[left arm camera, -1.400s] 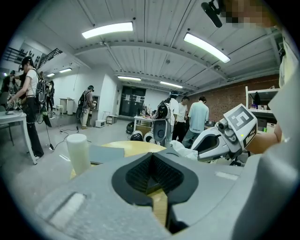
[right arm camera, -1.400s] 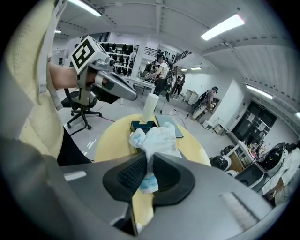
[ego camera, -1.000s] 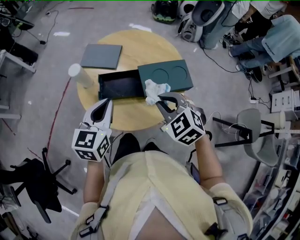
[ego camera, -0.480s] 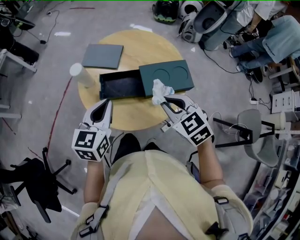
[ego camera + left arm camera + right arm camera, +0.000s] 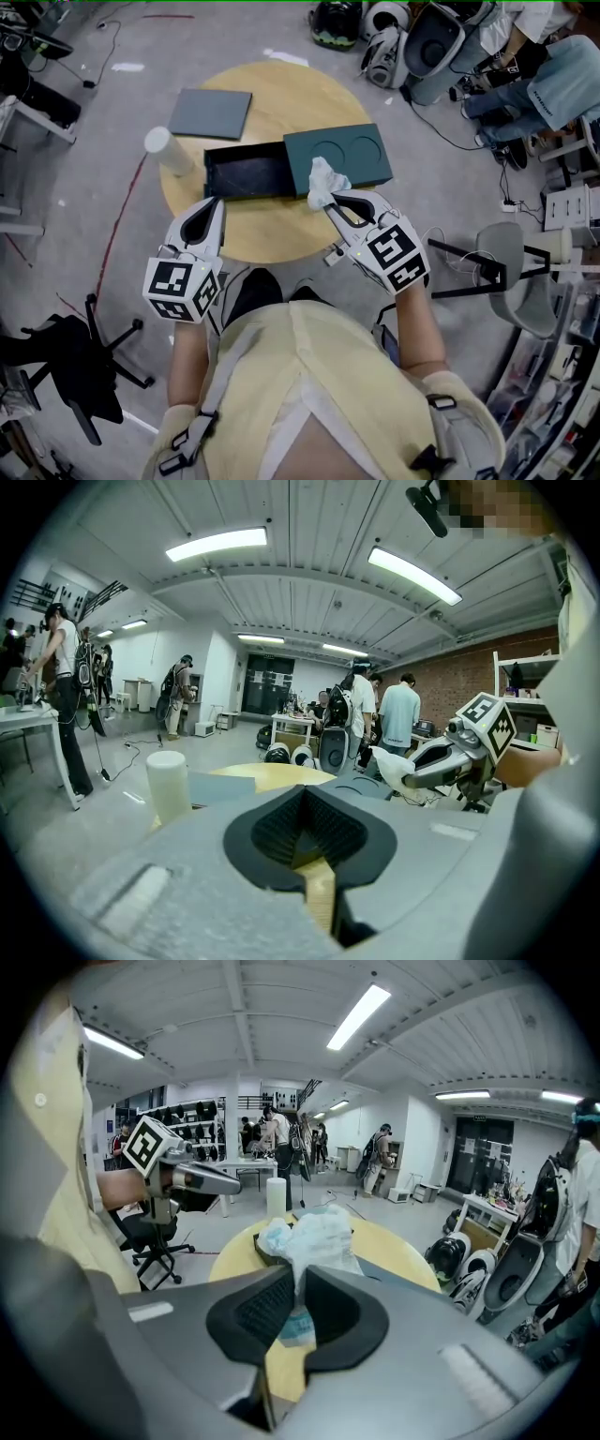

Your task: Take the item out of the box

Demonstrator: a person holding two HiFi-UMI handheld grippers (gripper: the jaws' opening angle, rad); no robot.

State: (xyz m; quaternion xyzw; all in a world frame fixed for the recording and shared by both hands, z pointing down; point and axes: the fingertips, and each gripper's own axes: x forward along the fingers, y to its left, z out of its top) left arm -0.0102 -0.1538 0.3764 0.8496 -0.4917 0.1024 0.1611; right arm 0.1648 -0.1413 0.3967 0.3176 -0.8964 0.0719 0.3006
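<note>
My right gripper (image 5: 330,199) is shut on a crumpled white and pale blue packet (image 5: 323,180), held above the front edge of the round wooden table (image 5: 281,94). In the right gripper view the packet (image 5: 314,1237) stands up from between the pads, and the gripper (image 5: 298,1283) pinches its lower end. Behind it lies the dark open box (image 5: 246,172), with a green insert (image 5: 339,155) with two round recesses at its right end. My left gripper (image 5: 208,208) hangs at the table's near left edge, shut with nothing in it; its jaws (image 5: 305,799) meet at the tips.
A grey lid (image 5: 211,112) lies at the table's back left. A white cylinder (image 5: 161,148) stands at its left edge. Office chairs (image 5: 84,375), robot parts (image 5: 412,37) and seated people ring the table on the grey floor.
My right gripper has swung a little to the right with the packet, away from over the box. The left gripper has stayed where it was.
</note>
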